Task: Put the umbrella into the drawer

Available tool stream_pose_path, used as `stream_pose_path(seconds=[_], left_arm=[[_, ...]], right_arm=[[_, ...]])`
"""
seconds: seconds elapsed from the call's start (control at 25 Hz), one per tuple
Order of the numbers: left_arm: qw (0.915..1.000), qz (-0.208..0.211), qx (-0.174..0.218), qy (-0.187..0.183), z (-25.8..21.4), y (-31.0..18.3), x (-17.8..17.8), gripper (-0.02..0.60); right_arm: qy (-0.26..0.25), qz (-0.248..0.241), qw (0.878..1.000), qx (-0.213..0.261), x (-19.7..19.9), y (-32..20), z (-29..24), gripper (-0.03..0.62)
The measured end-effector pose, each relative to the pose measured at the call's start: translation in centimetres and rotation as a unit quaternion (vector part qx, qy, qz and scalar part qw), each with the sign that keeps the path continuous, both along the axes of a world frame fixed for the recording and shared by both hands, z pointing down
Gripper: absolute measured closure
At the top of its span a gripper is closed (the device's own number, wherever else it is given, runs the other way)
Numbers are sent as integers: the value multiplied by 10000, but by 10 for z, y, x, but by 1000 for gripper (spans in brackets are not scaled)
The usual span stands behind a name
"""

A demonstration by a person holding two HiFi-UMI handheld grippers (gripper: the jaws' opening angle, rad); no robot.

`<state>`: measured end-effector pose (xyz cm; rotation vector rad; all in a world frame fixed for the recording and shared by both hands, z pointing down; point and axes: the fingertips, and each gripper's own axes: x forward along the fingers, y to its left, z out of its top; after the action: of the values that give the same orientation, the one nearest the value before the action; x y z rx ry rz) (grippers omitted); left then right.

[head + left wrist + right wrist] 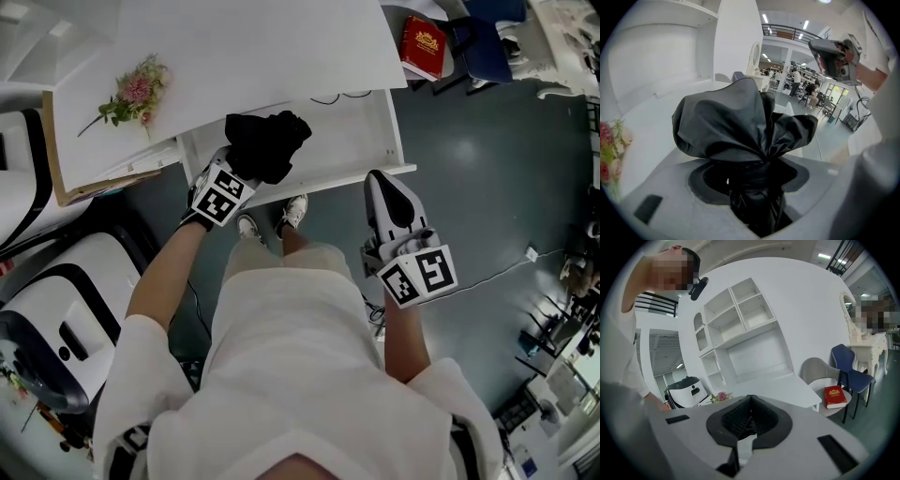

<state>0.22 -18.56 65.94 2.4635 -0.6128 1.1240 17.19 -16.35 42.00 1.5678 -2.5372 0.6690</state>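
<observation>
Left tongs (249, 157) clamp a crumpled black umbrella (268, 139) over the open white drawer (361, 141); right tongs (383, 184), alongside, are pinched together.

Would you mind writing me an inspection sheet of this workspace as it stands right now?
Surface: white desk, mostly bare; its drawer stands open.
Job's things: black umbrella, bunched up, at the open drawer; cannot tell whether it rests inside.
Clutter: flowers on the desk's left part.
Grippers: left gripper shut on the umbrella; right gripper shut and empty, in front of the drawer.
Cables: thin white cable across the floor at right.
Surroundings: red book beside a blue chair; white machine at left.
</observation>
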Motion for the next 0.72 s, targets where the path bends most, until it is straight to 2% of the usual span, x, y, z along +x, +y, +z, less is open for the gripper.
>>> stream_pose_path(seconds=[0.16, 0.36, 0.72], left_arm=[[9994, 246, -52, -258, 19, -2, 9, 310], [9981, 339, -79, -510, 38, -6, 12, 310], [9953, 552, -211, -773, 63, -5, 20, 310]], right_arm=[[-35, 15, 10000, -57, 0, 2, 6, 594], [-23, 23, 9999, -98, 6, 2, 9, 594], [-50, 88, 9998, -157, 16, -1, 17, 594]])
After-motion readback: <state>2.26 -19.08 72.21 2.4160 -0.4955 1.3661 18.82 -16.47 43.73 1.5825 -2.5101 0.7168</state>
